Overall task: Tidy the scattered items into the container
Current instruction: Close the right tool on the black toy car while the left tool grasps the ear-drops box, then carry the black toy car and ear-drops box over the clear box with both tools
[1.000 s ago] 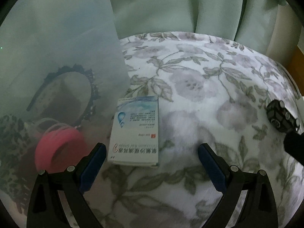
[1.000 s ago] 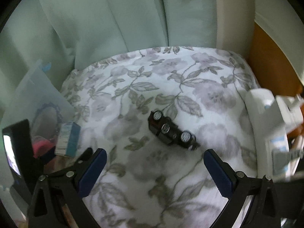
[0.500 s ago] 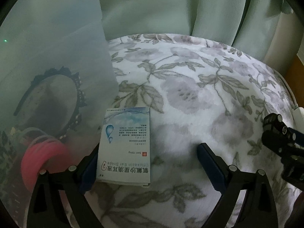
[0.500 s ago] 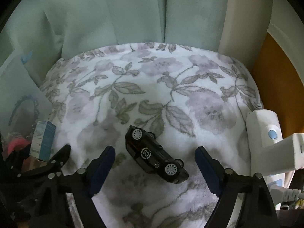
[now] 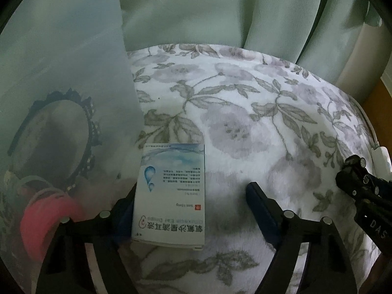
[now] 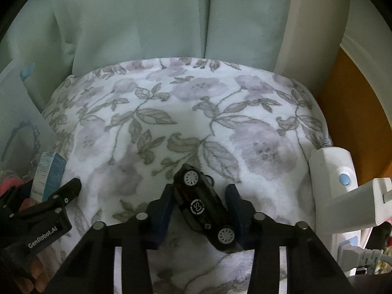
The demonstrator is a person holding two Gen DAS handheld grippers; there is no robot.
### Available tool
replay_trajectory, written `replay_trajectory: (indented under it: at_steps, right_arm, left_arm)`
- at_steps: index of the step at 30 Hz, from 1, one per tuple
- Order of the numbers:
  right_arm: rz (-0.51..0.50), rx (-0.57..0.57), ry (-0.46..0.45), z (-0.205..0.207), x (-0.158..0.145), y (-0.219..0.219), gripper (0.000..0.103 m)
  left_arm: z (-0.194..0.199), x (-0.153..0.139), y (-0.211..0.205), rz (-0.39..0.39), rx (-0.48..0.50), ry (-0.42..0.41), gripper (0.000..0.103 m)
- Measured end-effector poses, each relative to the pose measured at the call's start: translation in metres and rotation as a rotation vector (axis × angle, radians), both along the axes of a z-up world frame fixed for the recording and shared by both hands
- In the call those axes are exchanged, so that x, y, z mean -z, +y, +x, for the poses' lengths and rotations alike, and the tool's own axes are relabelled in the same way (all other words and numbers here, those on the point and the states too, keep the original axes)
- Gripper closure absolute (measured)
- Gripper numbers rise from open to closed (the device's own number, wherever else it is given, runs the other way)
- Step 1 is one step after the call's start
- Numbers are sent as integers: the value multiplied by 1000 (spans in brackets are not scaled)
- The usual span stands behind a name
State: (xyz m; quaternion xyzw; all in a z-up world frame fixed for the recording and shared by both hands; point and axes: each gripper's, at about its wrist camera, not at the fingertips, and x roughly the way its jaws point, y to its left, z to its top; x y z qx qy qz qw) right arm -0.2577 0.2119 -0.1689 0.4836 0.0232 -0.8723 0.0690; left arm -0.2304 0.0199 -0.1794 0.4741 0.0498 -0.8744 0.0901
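Ear-drops box (image 5: 170, 196) lies flat on the floral blanket (image 5: 245, 112) beside the translucent container (image 5: 61, 85), between the spread left tongs (image 5: 191, 208). Right tongs (image 6: 199, 203) have narrowed around the black toy car (image 6: 203, 205), blue pads touching its sides.

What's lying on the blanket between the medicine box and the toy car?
Nothing but bare floral blanket between the medicine box and the toy car, seen in the right wrist view.
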Motion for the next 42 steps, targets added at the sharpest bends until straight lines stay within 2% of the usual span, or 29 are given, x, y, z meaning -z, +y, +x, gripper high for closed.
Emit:
replay_trajectory:
  at_steps: [4,9,19,24,29,37,42]
  right_arm:
    - [-20,22,-3,1,0,5,68]
    - [-64,49,-14,7,-2,13,71]
    - [-146,101,-33,38,-8,22,71]
    - [-168,118,-47,58,-8,17,71]
    - [-219,169,-37,82,-18,19,71]
    - [-273,221,15,119,-50,24,71]
    - [-293,220,83,143,-83,21,71]
  left_arm:
    - [-4,-1,-1,2,3,14,38]
    - [-7,-3,2,-13,21,25,56]
    - [10,-7,12,-54,55,22,56]
    - [30,-10,16,-42,91,8,56]
    - [46,-15,18,11,118,-13,56]
    - [89,-63,36,64,217,68,56]
    - [106,-100,39,84,262,144,56]
